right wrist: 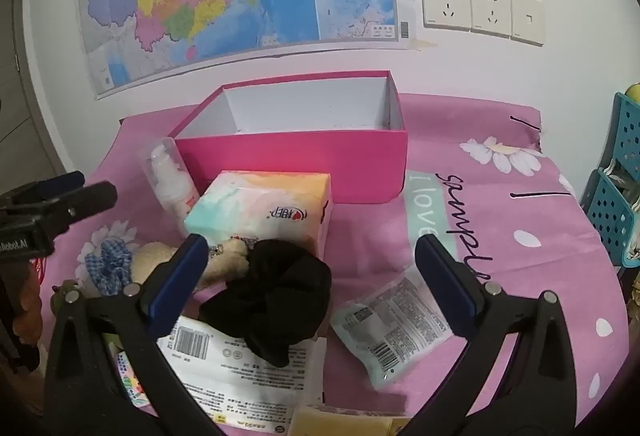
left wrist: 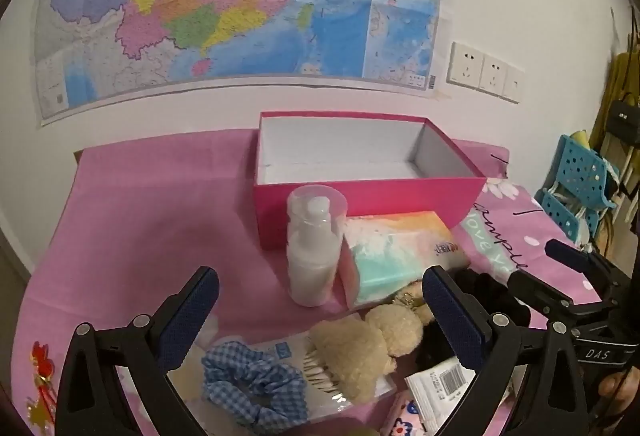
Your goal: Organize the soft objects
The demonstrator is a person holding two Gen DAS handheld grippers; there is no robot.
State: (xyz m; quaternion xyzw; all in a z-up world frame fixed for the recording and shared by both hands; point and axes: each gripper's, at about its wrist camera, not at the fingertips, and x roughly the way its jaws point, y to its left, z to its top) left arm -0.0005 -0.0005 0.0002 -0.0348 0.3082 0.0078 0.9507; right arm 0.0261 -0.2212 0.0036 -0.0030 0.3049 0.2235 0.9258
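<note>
Two tools, one in each of my hands, and both stand spread wide with nothing between their pads: the left tool [left wrist: 320, 300] hovers over the near clutter, the right tool [right wrist: 312, 268] likewise.

On the table [left wrist: 132, 203], under its pink cloth, the pink box [left wrist: 368, 191] sits open at the far side, and its white inside looks bare. So I judge the sorting has not begun, or barely. The soft things lie in a heap nearer me: a blue gingham scrunchie [left wrist: 252, 384], a beige plush toy [left wrist: 364, 344] just beside it, a black scrunchie [right wrist: 272, 296] lying on a white packet [right wrist: 236, 364], and a tissue pack [right wrist: 264, 207] standing just in front of the box. A lotion bottle [left wrist: 314, 244] stands upright touching the tissue pack's side; it is hard, and I would leave it.

Next I would lower the right tool around the black scrunchie, closing gently on its bulk without pinching the packet beneath, then lift clear of the tissue pack toward the box.
</note>
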